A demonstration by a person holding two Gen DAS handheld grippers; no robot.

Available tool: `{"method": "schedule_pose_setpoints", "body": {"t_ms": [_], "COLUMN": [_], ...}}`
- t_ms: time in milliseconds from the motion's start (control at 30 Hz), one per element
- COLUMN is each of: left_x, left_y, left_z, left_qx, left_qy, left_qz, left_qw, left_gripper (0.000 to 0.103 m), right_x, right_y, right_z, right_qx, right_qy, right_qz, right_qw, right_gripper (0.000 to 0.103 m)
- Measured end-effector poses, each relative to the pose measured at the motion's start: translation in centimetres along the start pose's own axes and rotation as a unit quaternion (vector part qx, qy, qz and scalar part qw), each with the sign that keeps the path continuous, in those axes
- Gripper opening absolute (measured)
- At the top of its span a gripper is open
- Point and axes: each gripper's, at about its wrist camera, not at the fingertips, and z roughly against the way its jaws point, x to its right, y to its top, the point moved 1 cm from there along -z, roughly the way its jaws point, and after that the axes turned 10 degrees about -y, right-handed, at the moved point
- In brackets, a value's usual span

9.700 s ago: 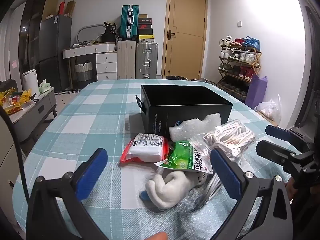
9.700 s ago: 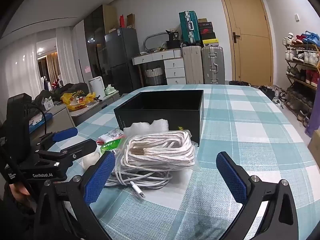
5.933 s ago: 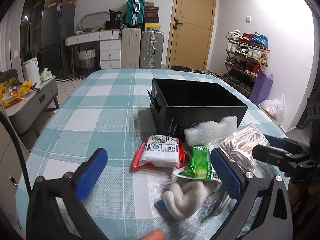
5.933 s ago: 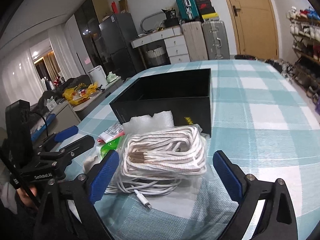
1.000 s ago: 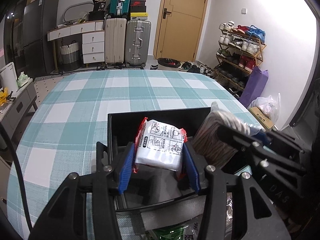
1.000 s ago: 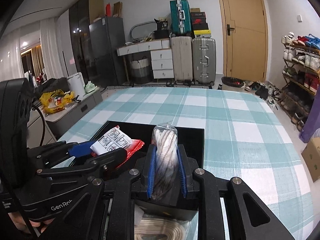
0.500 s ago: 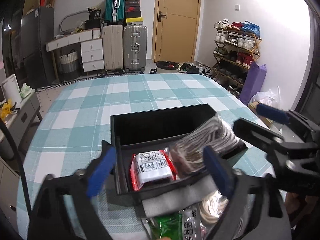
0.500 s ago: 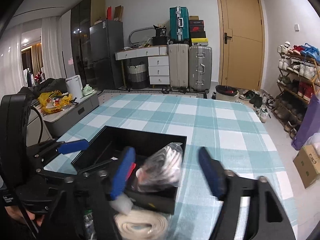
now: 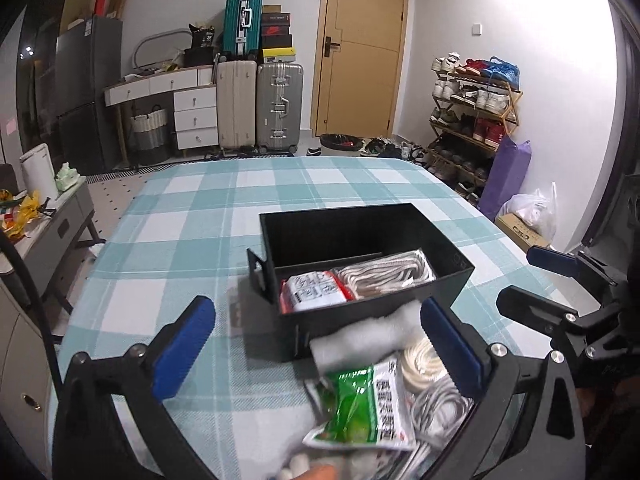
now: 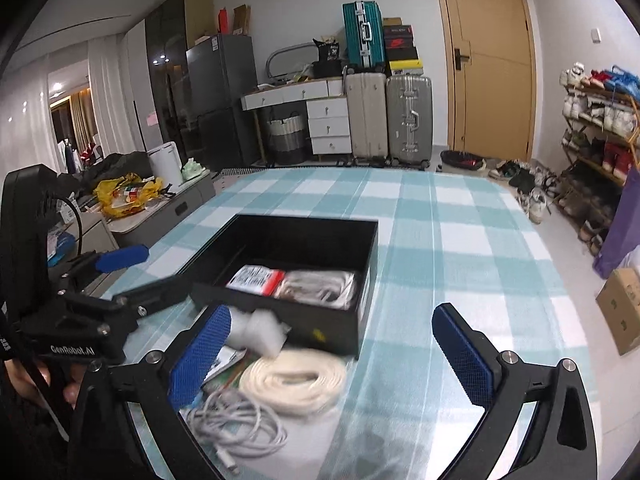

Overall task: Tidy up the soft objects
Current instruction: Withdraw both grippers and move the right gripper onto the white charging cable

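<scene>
The black box [image 9: 340, 232] stands mid-table, and in it lie a red-and-white packet [image 9: 314, 292] and a bagged rope coil [image 9: 384, 272] side by side. My left gripper [image 9: 316, 308] hangs just before the box, its jaws opening, nothing between them. My right gripper [image 10: 332, 314] is likewise opening and empty, back from the box [image 10: 370, 264]. On the cloth in front lie a white foam piece [image 9: 360, 344], a green packet [image 9: 360, 408], a white rope coil [image 10: 296, 380] and a grey cable [image 10: 236, 424].
The checked tablecloth [image 9: 180, 216] runs far beyond the box. Past the table stand suitcases [image 9: 276, 104], a door [image 9: 360, 52] and a shoe rack [image 9: 472, 112]. A low cabinet [image 9: 52, 224] is at the left, a cardboard box [image 10: 620, 304] on the floor right.
Both grippers opened and let go: the red-and-white packet and the bagged rope now lie in the box. Both grippers drew back from it toward the near table edge.
</scene>
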Motion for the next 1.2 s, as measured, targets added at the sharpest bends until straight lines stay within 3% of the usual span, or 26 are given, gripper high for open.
{"method": "schedule_pose_setpoints", "body": {"t_ms": [433,867,1200], "left_x": [0.2,0.2,0.1], "left_y": [-2.6,-4.3,-4.4], "left_z": [2.1,2.0,1.6], "left_qx": [-0.001,-0.015,-0.02], "left_qy": [0.014,0.023,0.02], "left_qz": [0.001,0.004,0.009], "left_qw": [0.9999,0.9996,0.9996], "left_gripper": [0.103,0.103,0.103], "right_x": [-1.1,-3.4,-5.2], "right_y": [-4.2,-6.1,-7.2], "right_z": [1.1,0.2,-0.5], "right_qx": [-0.051,-0.092,-0.113], "right_qy": [0.031,0.068,0.073], "right_qz": [-0.022,0.043,0.08], "right_qw": [0.998,0.993,0.988], "right_gripper": [0.102,0.102,0.102]}}
